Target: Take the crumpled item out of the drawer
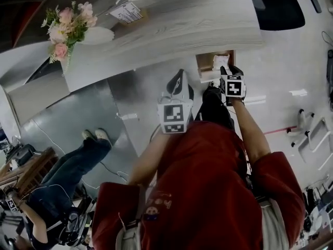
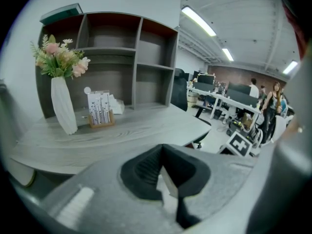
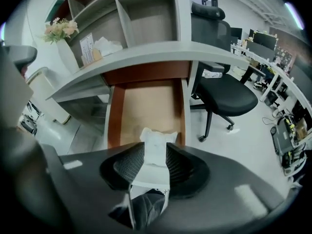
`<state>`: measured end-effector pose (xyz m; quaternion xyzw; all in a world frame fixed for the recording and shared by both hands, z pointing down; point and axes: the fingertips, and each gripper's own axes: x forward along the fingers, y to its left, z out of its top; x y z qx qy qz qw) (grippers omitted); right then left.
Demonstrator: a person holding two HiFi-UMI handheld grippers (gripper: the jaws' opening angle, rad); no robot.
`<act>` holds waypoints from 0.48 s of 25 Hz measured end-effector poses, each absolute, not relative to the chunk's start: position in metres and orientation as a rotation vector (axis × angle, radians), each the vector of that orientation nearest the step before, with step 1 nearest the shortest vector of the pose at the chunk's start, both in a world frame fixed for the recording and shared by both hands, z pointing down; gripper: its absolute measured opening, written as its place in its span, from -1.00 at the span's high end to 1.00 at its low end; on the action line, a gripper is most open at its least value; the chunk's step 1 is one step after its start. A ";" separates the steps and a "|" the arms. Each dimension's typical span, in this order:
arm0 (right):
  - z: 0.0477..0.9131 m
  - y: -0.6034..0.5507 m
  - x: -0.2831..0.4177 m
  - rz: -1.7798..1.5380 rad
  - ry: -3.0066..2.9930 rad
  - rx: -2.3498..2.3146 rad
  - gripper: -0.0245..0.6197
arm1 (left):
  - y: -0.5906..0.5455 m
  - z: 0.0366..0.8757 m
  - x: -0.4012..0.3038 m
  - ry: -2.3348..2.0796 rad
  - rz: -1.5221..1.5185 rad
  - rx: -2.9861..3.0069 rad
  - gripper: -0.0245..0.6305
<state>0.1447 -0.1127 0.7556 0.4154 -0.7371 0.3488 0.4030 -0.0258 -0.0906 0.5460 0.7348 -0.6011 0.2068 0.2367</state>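
In the head view, we see the left tongs (image 1: 174, 100) beside the right tongs (image 1: 232, 77), which reach to the open drawer (image 1: 204, 65) under the worktop (image 1: 197, 20). The white crumpled item (image 1: 220, 61) lies inside the drawer. In the left gripper view, our left tongs (image 2: 163, 147) are together and empty, facing a vase (image 2: 63, 106). In the right gripper view, our right tongs (image 3: 155, 152) stand apart, with the crumpled item (image 3: 156, 140) between them on the drawer (image 3: 146, 101) floor, unsqueezed.
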 end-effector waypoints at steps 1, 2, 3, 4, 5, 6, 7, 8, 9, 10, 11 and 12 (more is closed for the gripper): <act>0.761 -0.112 0.145 0.886 -1.850 1.052 0.55 | -0.089 0.549 -0.026 -1.643 0.570 2.012 0.92; 0.766 -0.112 0.147 0.889 -1.838 1.057 0.54 | -0.088 0.551 -0.026 -1.639 0.573 2.010 0.92; 0.771 -0.113 0.148 0.892 -1.826 1.065 0.54 | -0.087 0.554 -0.026 -1.634 0.577 2.008 0.92; 0.775 -0.114 0.149 0.896 -1.815 1.074 0.54 | -0.086 0.556 -0.026 -1.629 0.582 2.007 0.92; 0.779 -0.114 0.150 0.903 -1.805 1.082 0.54 | -0.085 0.558 -0.026 -1.624 0.587 2.007 0.92; 0.783 -0.115 0.151 0.910 -1.797 1.087 0.54 | -0.084 0.561 -0.027 -1.619 0.592 2.006 0.92; 0.787 -0.115 0.152 0.915 -1.789 1.089 0.53 | -0.083 0.563 -0.028 -1.615 0.595 2.004 0.92; 0.790 -0.116 0.152 0.918 -1.781 1.090 0.53 | -0.082 0.565 -0.028 -1.611 0.598 2.001 0.92; 0.793 -0.116 0.153 0.919 -1.774 1.090 0.53 | -0.081 0.568 -0.028 -1.608 0.600 1.998 0.92; 0.797 -0.117 0.153 0.918 -1.768 1.088 0.53 | -0.080 0.570 -0.029 -1.604 0.602 1.995 0.92; 0.800 -0.117 0.153 0.916 -1.765 1.085 0.53 | -0.079 0.572 -0.029 -1.602 0.605 1.992 0.92; 0.804 -0.117 0.152 0.915 -1.761 1.083 0.53 | -0.079 0.574 -0.030 -1.599 0.608 1.990 0.92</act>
